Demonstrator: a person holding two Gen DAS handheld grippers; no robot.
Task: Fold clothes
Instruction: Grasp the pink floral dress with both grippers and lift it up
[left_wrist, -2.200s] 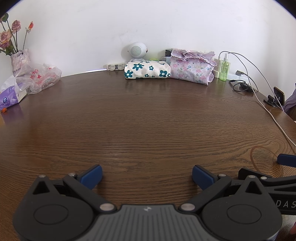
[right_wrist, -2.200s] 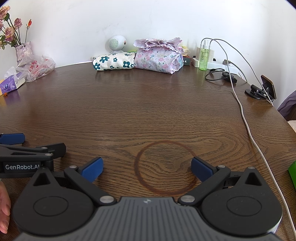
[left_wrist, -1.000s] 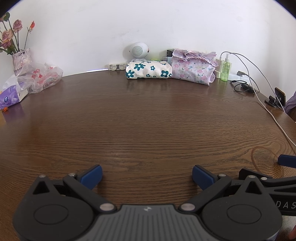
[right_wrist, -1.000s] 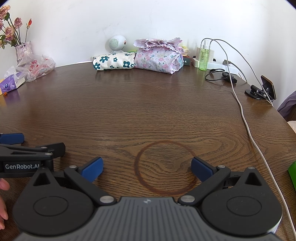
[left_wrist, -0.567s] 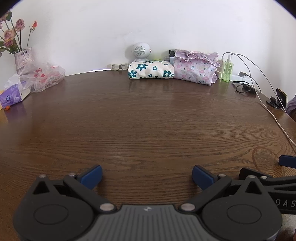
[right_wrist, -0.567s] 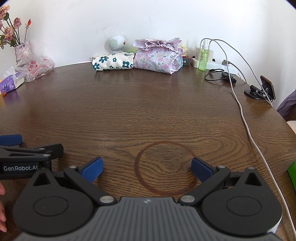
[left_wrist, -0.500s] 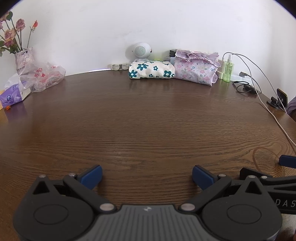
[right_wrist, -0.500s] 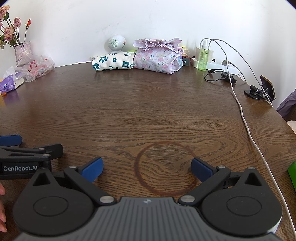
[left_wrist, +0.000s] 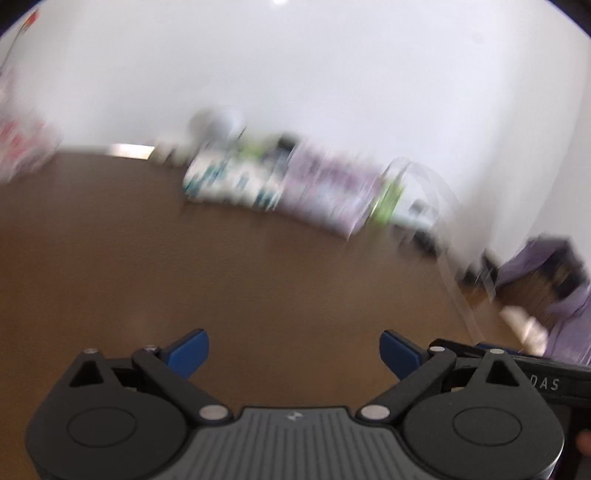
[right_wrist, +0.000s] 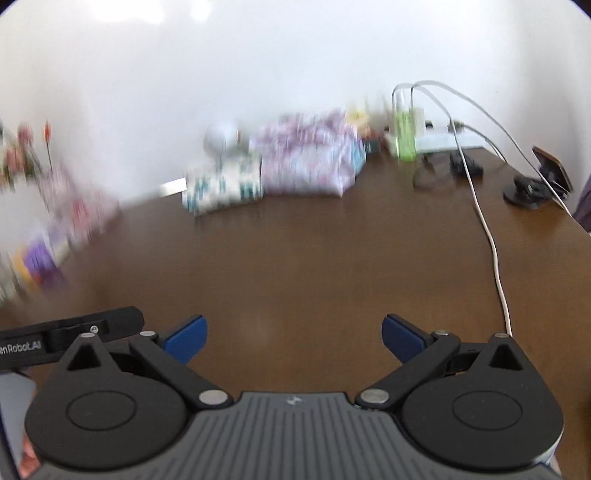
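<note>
1. We hold our left gripper (left_wrist: 294, 350) over the brown table (left_wrist: 221, 266), its blue jaws wide apart and holding nothing.
2. Our right gripper (right_wrist: 294, 335) has its jaws spread wide and bare too.
3. Both pictures are blurry.
4. The folded white cloth with blue flowers (right_wrist: 221, 184) and the folded pink cloth (right_wrist: 308, 160) sit touching at 12 o'clock, by the wall.
5. A white cable (right_wrist: 491, 236) lies at 2 o'clock.

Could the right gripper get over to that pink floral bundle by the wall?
Probably yes: the right gripper is open and empty, and only bare table lies between it and the pink bundle.
</note>
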